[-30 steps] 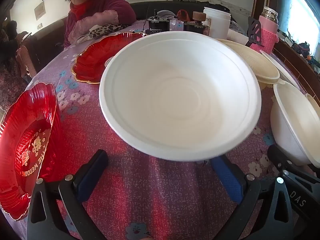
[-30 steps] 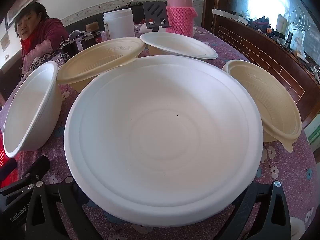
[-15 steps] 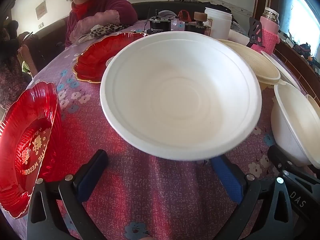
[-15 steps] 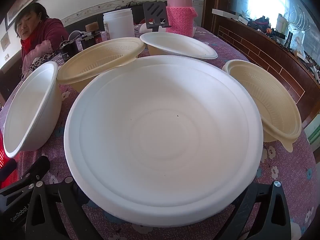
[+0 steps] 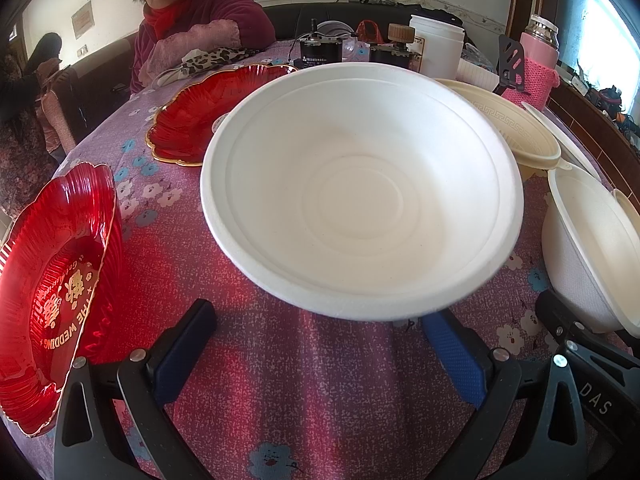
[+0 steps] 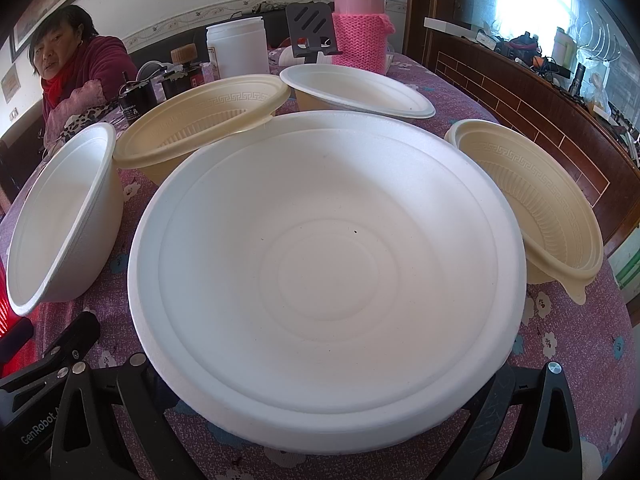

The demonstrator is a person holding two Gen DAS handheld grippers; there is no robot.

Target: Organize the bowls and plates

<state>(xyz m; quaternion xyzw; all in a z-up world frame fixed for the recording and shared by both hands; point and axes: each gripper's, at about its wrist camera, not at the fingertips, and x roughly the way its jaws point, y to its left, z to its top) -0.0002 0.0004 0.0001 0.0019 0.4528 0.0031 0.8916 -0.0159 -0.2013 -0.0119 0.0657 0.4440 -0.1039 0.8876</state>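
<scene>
A white foam bowl (image 5: 360, 200) stands on the purple floral tablecloth (image 5: 312, 380) just ahead of my left gripper (image 5: 316, 320), which is open and empty, its fingers wide apart below the rim. It also shows in the right wrist view (image 6: 60, 224). A second white foam bowl (image 6: 328, 276) fills the right wrist view; my right gripper (image 6: 324, 412) is open, its fingers spread on either side under the near rim, their tips hidden. Two red plates (image 5: 52, 288) (image 5: 200, 112) lie at the left. Two cream bowls (image 6: 200, 120) (image 6: 536, 200) and a white plate (image 6: 356, 88) stand behind.
A woman in red (image 5: 192, 28) sits at the far side of the table. A white jar (image 6: 238, 52), a pink flask (image 6: 360, 28), a black phone stand (image 6: 310, 28) and small dark jars (image 5: 320, 50) crowd the far edge. A wooden sideboard (image 6: 540, 92) runs along the right.
The left wrist view has shifted slightly, so its white bowl sits a little higher and farther right. The right wrist view shows no visible change.
</scene>
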